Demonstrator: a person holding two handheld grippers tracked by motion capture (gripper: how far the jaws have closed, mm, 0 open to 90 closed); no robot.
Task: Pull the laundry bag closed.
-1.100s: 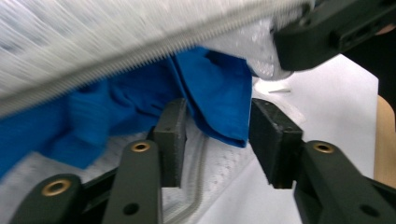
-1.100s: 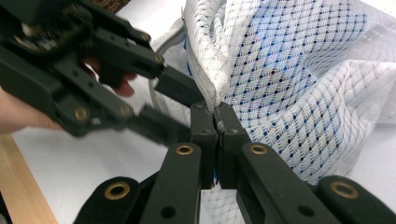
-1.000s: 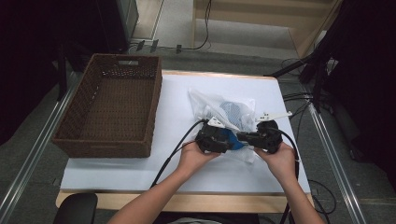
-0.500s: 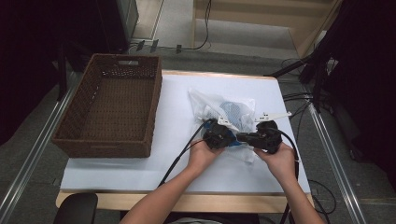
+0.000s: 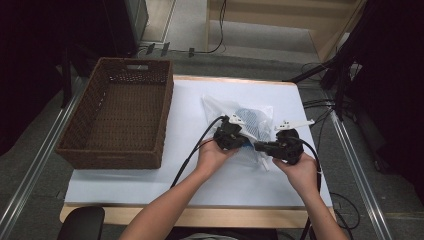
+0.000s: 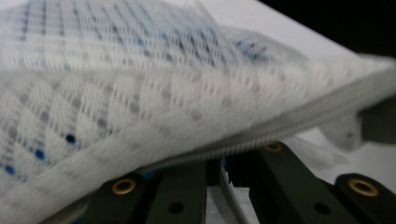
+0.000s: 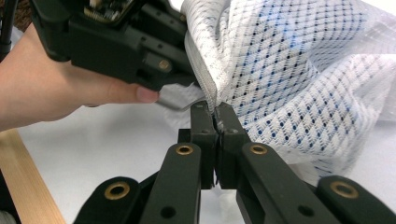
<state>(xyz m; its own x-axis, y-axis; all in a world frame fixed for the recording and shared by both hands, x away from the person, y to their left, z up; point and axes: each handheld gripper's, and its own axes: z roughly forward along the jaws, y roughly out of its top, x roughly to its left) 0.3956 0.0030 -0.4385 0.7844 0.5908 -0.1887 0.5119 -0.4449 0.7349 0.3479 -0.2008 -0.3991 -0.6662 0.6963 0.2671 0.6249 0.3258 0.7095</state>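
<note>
A white mesh bag (image 5: 252, 119) with something blue inside lies on the white table (image 5: 190, 100), right of centre. My left gripper (image 5: 242, 139) is shut on the bag's zipper edge (image 6: 289, 126), with the mesh (image 6: 140, 93) bulging over its jaws. The left gripper (image 6: 218, 173) has a strip of zipper tape pinched between its fingers. My right gripper (image 5: 258, 146) points left and is shut on the same zipper seam. In the right gripper view, the right gripper (image 7: 217, 116) clamps the seam just below the bag (image 7: 289, 70), and the left gripper (image 7: 121, 42) sits close by in a hand (image 7: 56, 88).
A brown wicker basket (image 5: 165, 117) stands at the table's left, with nothing in it. Cables trail from both grippers toward the near edge. The wooden front edge (image 5: 200, 216) of the table runs below the forearms. Dark equipment and cables lie beyond the right side.
The left gripper has shifted slightly right and away from me, onto the bag's zipper edge. The blue part seen between the grippers a second ago is now hidden. The right gripper has stayed put.
</note>
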